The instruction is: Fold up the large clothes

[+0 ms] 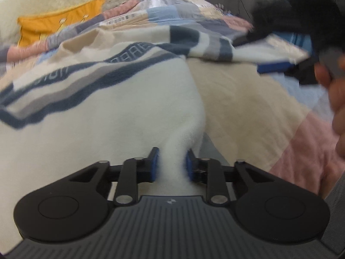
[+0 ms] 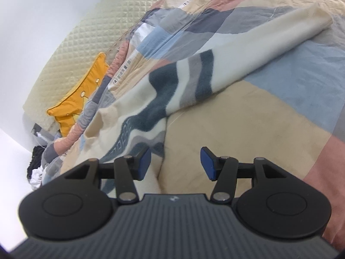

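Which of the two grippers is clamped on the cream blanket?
The left gripper: its blue pads pinch the cream blanket. The right gripper stands open, empty.

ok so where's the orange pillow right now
The orange pillow is at the far left in both wrist views, leaning against the quilted cream headboard at the head of the bed, just beyond the patchwork quilt.

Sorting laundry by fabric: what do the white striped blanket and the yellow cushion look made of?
White striped blanket: probably fleece, matte, with a fuzzy nap and soft blurred stripe edges where the left tool pinches it. Yellow cushion: seemingly smooth woven cloth, matte; too far off to be sure.
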Available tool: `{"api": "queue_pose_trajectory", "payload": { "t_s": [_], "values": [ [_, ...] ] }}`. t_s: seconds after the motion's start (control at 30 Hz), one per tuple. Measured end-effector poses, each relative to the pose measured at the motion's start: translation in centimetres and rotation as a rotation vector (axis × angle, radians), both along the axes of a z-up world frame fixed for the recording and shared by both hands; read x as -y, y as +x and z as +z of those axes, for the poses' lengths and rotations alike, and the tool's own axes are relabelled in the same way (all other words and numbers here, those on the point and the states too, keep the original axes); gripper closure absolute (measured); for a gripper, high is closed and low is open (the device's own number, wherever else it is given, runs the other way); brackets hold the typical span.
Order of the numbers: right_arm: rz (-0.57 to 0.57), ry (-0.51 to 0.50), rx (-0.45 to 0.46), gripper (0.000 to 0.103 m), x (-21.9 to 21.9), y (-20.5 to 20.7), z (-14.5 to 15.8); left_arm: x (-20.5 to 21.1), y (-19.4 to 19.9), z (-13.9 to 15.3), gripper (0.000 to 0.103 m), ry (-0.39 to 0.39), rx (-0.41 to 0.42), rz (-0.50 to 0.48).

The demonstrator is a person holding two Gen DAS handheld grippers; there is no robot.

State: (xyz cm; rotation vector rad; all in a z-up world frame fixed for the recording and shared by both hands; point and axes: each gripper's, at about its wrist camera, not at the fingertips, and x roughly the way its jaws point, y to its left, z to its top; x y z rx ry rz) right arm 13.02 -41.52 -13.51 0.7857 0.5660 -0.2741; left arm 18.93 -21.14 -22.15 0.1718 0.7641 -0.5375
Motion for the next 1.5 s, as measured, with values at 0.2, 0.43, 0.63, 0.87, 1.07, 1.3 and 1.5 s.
{"api": "queue_pose_trajectory", "payload": {
  "t_s": [0.2, 0.43, 0.63, 0.87, 1.07, 1.3, 1.5],
  "values": [
    [0.080, 0.026, -0.019, 0.049, -1.2, 0.6, -0.4, -4.7, 1.4, 2.7, 0.085, -0.162, -0.057, 0.103],
    [0.241, 0.223, -0.034, 0.049, -3.2, 2.2, -2.6, -12.2, 5.7, 4.4, 0.086, -0.415, -0.196, 0.246],
    [0.382, 0.204, -0.089, 0.049, -7.8, 3.3, -3.4, -17.5, 8.4, 1.6, 0.086, -0.636, -0.334, 0.414],
    [0.540, 0.360, -0.162, 0.049, -12.1, 4.0, -5.8, -18.9, 9.8, -0.3, 0.086, -0.705, -0.402, 0.472],
    [0.502, 0.559, -0.114, 0.049, -12.0, 3.1, -6.6, -19.0, 10.0, -0.7, 0.085, -0.736, -0.415, 0.488],
    [0.450, 0.670, -0.104, 0.049, -11.8, 1.7, -6.8, -19.4, 9.5, -0.9, 0.085, -0.750, -0.421, 0.495],
    [0.470, 0.739, -0.086, 0.049, -11.7, 0.7, -5.4, -19.5, 9.3, -0.9, 0.085, -0.759, -0.432, 0.495]
  ]
}}
